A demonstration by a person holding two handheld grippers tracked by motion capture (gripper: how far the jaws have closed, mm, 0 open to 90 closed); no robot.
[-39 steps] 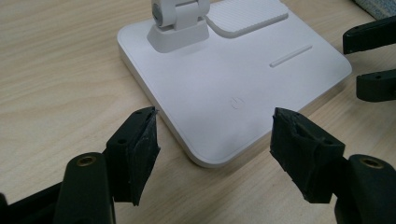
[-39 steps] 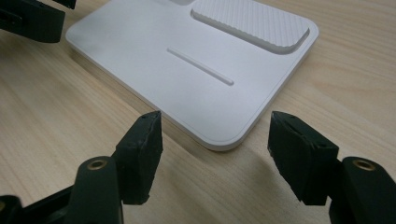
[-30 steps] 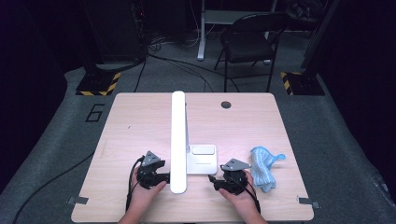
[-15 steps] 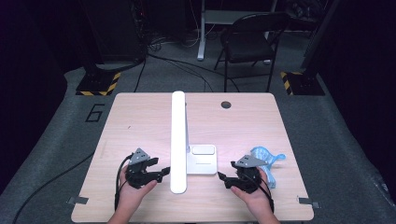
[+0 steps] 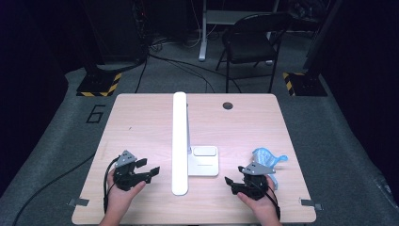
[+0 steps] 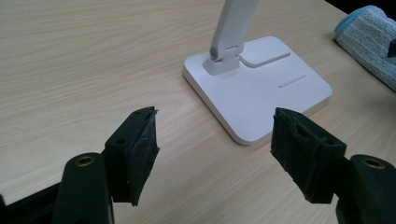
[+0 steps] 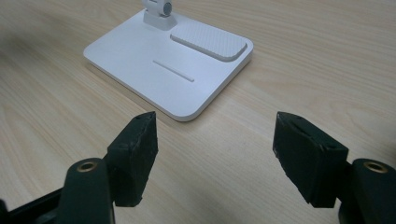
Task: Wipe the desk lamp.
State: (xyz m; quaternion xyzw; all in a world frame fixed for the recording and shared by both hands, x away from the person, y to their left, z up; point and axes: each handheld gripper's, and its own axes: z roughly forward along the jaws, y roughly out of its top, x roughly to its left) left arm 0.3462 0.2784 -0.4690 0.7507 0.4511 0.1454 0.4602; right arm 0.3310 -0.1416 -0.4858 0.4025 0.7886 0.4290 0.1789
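A white lamp point(image 5: 180, 141) is standing mid-worktop point(image 5: 141, 122). The left claw point(image 5: 149, 172) and right claw point(image 5: 230, 182), both released and empty, are flanking its base point(image 6: 261, 88). A careless nudge against the tall arm could probably tip it toward the cloth point(image 5: 266, 159) right of the lamp.

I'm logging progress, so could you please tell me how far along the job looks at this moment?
Nothing looks done: the white desk lamp stands untouched mid-table and the blue cloth lies beside the right gripper. Nothing is in hand; both it and the left gripper are open and empty, flanking the lamp base. Any handling remains.
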